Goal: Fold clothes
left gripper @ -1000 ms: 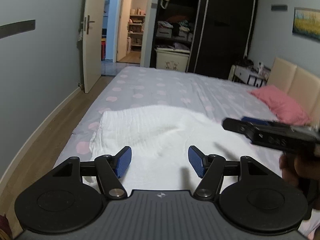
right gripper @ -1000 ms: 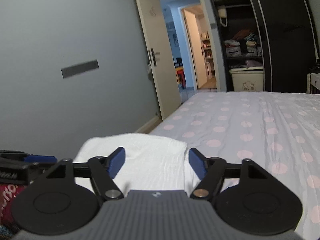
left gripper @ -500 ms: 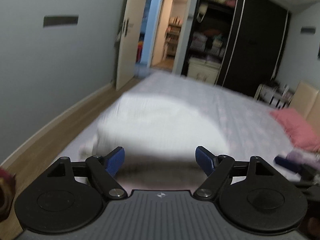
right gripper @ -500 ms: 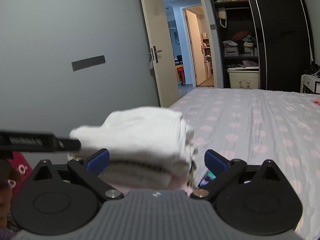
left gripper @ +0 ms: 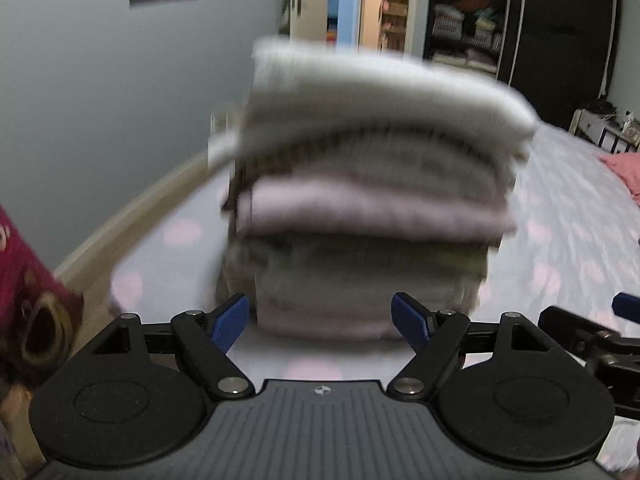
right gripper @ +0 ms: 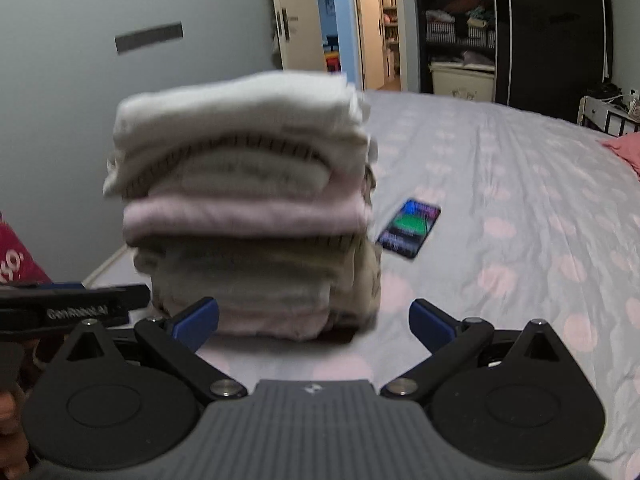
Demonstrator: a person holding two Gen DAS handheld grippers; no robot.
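A tall stack of folded clothes [left gripper: 372,200] stands on the bed near its left edge, with a white garment on top and pink and beige layers below; both views are blurred. My left gripper [left gripper: 320,320] is open just in front of the stack's base, with its blue pads either side of the lowest layers and not pressing them. My right gripper [right gripper: 314,318] is also open wide at the foot of the stack [right gripper: 248,208], nothing between its pads. Each gripper shows at the edge of the other's view: the right gripper [left gripper: 592,336] and the left gripper [right gripper: 72,312].
The bed sheet [right gripper: 520,208] is grey with pink dots. A lit phone [right gripper: 410,228] lies on it right of the stack. A pink pillow [left gripper: 624,168] is far right. Red printed cloth [left gripper: 24,280] and wooden floor [left gripper: 132,220] lie left. A dark wardrobe [right gripper: 552,28] and open door stand behind.
Both grippers have dropped and drawn back from above the white top garment to the foot of the stack, whose side now fills the views. Both jaws have widened.
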